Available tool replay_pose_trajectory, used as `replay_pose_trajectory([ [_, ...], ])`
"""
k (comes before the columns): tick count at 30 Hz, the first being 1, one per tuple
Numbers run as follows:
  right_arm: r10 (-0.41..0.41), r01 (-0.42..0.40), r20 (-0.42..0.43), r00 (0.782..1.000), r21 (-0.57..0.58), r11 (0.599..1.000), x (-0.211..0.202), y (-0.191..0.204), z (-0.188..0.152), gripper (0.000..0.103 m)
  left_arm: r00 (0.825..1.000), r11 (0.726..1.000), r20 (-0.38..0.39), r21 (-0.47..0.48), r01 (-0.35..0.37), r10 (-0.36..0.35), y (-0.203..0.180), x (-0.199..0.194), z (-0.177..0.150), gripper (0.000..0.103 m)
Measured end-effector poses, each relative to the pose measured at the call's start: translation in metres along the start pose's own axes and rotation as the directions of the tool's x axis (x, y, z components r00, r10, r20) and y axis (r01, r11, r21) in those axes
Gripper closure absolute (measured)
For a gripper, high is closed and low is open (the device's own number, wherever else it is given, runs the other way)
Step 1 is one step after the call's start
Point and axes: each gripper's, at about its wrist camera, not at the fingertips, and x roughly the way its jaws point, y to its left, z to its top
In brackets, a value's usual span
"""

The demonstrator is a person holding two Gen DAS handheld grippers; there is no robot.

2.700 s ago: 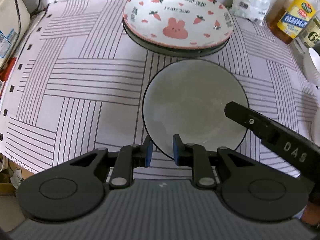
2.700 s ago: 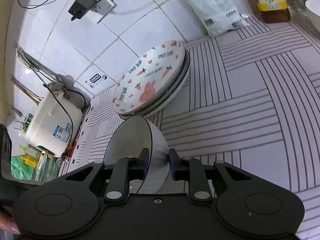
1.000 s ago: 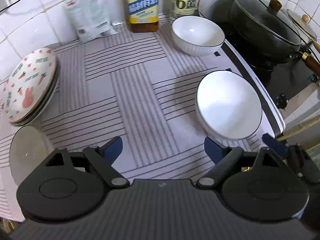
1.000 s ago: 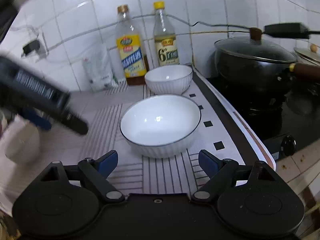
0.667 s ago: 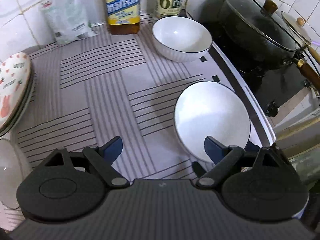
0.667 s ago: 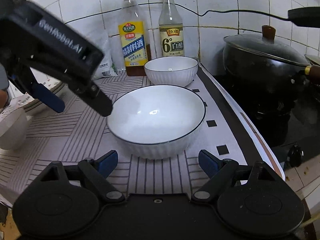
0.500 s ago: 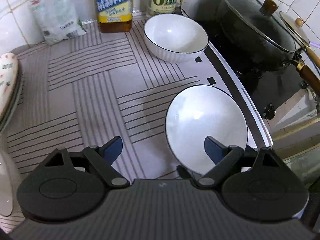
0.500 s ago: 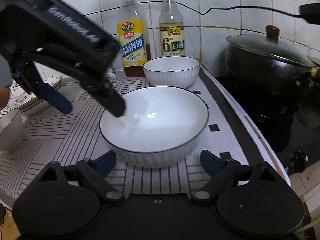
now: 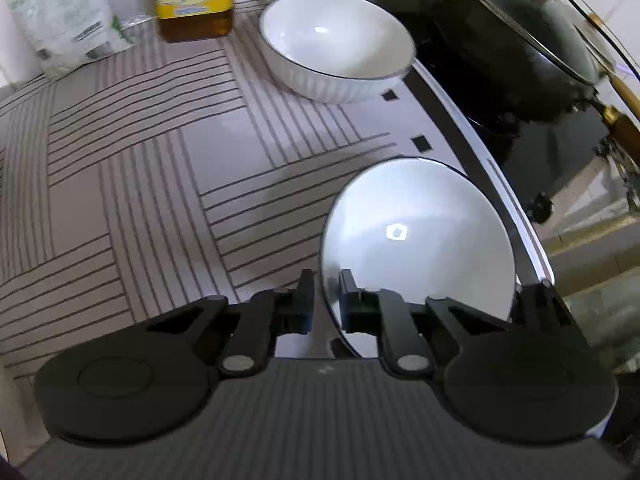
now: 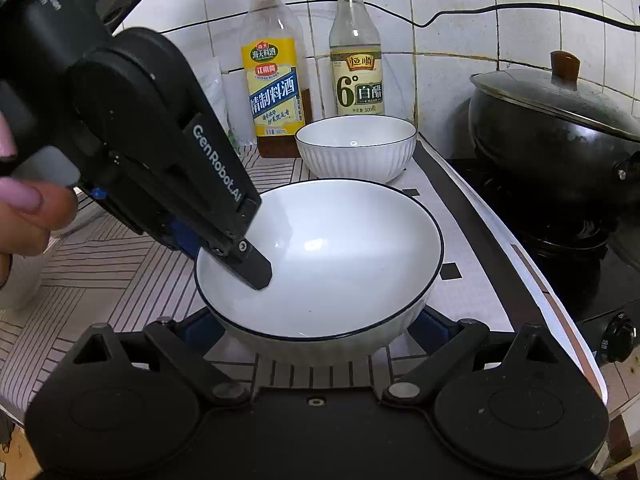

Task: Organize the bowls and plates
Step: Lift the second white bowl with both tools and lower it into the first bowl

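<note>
A wide white bowl (image 9: 420, 240) with a dark rim sits on the striped mat near the counter's right edge. My left gripper (image 9: 325, 300) is shut on its left rim, one finger inside the bowl and one outside. From the right wrist view, the same bowl (image 10: 332, 264) lies between the wide-spread fingers of my right gripper (image 10: 314, 332), whose jaws are opening; its pads flank the bowl's wall low down. The left gripper (image 10: 236, 256) reaches in from the upper left. A second, ribbed white bowl (image 10: 356, 148) stands behind, empty.
A black wok (image 10: 552, 132) with a glass lid sits on the stove to the right. A cooking wine bottle (image 10: 276, 80), a vinegar bottle (image 10: 356, 68) and a plastic bag (image 9: 60, 12) line the tiled wall. A person's hand (image 10: 28, 216) holds the left gripper.
The left gripper has come down onto the near bowl and its jaws have closed on the left rim. The right gripper has moved in, so its fingers now straddle the bowl.
</note>
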Motion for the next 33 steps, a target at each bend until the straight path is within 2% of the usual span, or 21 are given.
replay_pose_trajectory([
  [10,0.002,-0.002,0.001,1.000,0.023,1.000,-0.002,0.006,0.004,0.004,1.000,0.999,0.022,0.025,-0.020,0.019,0.000,-0.013,-0.009,0.091],
  [15,0.012,-0.012,0.022,1.000,-0.001,1.000,-0.012,0.017,0.008,0.004,1.000,0.998,0.028,-0.058,0.014,-0.012,0.017,-0.032,-0.012,0.091],
  [24,0.072,-0.070,0.051,0.996,-0.050,0.996,-0.040,0.054,0.032,0.004,0.992,0.998,0.120,-0.057,-0.020,0.027,0.038,-0.095,-0.029,0.091],
  [33,0.183,-0.170,0.103,0.978,-0.118,0.978,-0.071,0.104,0.055,0.004,0.980,0.991,0.187,-0.128,-0.046,0.070,0.087,-0.158,-0.052,0.091],
])
